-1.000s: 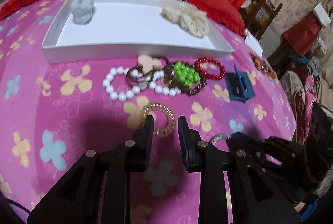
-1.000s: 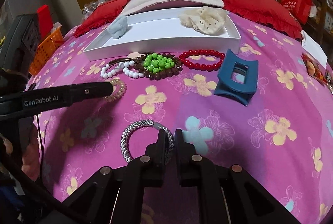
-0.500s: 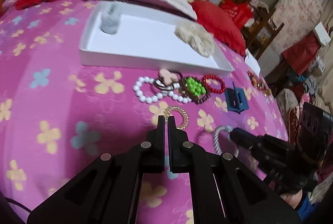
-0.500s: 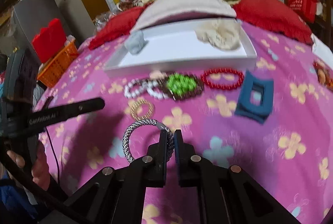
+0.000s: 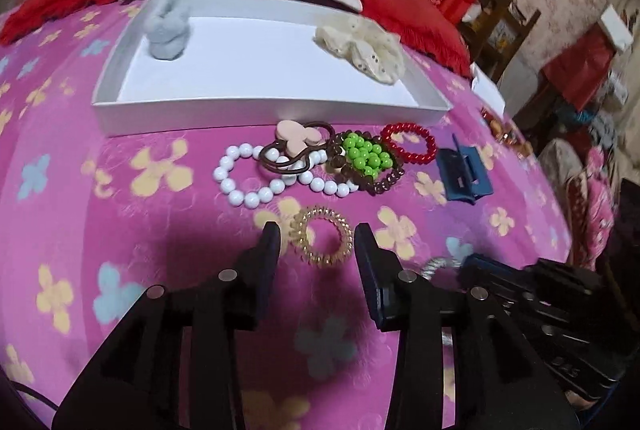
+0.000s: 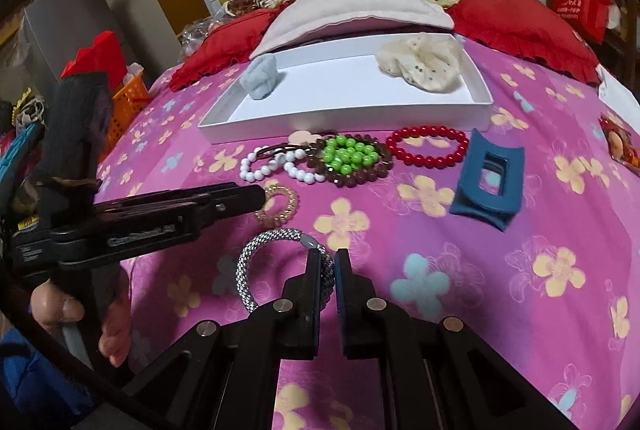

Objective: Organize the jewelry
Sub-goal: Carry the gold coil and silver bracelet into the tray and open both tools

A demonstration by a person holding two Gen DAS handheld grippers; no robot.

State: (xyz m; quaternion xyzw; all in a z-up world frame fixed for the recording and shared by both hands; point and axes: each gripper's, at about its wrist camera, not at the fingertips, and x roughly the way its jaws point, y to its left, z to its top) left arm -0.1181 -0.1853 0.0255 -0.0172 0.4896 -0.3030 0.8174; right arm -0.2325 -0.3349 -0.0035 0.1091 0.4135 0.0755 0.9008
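Early days: only the grey scrunchie (image 5: 167,30) and cream scrunchie (image 5: 362,46) are in the white tray (image 5: 256,110); bead bracelets, blue claw clip (image 6: 486,182) and more wait on the bedspread. Your left gripper (image 5: 316,242) is opening around the gold coil hair tie (image 5: 323,241), pads not pressing. Only the right view shows your right gripper (image 6: 333,270) pinched, apparently on the silver braided bracelet (image 6: 256,262).

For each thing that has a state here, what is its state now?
left gripper: jaws opening, gold spiral hair tie between them, not gripped
right gripper: shut on grey braided bracelet
white tray: holds grey scrunchie and cream scrunchie
blue claw clip: closed, lying on bedspread
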